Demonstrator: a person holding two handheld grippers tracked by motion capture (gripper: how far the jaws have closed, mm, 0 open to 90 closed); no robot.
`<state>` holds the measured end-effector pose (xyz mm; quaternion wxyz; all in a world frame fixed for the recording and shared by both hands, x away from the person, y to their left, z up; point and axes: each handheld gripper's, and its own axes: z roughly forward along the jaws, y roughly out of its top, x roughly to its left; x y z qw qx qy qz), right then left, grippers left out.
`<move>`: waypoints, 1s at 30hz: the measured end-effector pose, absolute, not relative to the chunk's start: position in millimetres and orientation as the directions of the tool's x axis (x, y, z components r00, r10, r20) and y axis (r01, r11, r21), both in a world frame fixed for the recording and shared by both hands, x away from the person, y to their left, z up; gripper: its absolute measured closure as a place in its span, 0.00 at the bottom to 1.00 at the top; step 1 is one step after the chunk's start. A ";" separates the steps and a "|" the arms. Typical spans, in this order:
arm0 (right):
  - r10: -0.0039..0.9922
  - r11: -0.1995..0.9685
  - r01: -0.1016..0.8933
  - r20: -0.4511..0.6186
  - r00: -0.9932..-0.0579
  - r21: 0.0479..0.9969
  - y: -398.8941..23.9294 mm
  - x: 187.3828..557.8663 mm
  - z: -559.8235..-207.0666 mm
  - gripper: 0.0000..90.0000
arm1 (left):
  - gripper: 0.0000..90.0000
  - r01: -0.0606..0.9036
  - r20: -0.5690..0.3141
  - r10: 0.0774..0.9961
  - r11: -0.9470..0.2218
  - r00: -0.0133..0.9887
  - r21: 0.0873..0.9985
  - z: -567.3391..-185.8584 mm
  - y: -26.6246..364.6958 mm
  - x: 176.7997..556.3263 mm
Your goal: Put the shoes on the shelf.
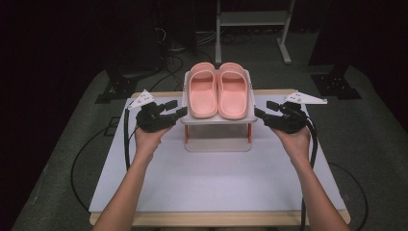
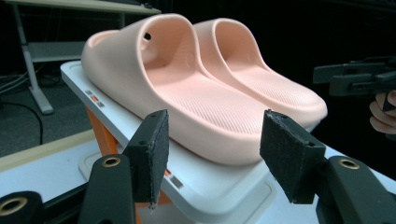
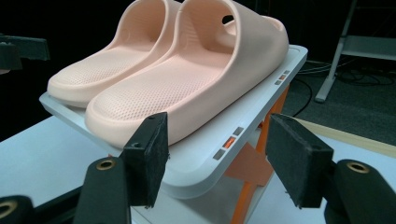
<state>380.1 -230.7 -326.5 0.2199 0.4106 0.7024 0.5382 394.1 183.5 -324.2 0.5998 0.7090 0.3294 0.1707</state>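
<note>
Pink foam slippers (image 1: pixel 217 90) sit side by side on a white rack (image 1: pixel 217 120) with orange legs, at the desk's (image 1: pixel 216 183) far middle; the rack's small edge marks are probably not lettering. Left claw (image 1: pixel 178 111) and right claw (image 1: pixel 260 113) flank it, gaping, empty.

Both forearms reach forward from the near edge, spread apart and roughly mirrored. The left hand (image 1: pixel 146 137) holds the left gripper (image 1: pixel 179 111) with its jaws apart, aimed inward toward the right gripper (image 1: pixel 259 113). The right hand (image 1: pixel 294 137) holds that one likewise, jaws apart and aimed back at the left. Nothing is gripped between either pair of pads.
</note>
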 end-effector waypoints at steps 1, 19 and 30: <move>0.813 0.080 0.342 0.138 -0.565 0.936 -231.2 378.6 -327.1 0.43 | 0.46 0.265 -0.157 0.671 -0.062 0.725 0.962 -324.5 184.0 392.2; 0.815 0.087 0.361 0.142 -0.562 0.929 -247.6 356.3 -350.8 0.39 | 0.44 0.248 -0.138 0.652 -0.079 0.745 0.965 -346.9 190.8 359.8; 0.817 0.087 0.376 0.150 -0.557 0.922 -256.3 346.2 -366.6 0.38 | 0.42 0.242 -0.138 0.653 -0.072 0.744 0.967 -355.2 199.6 346.1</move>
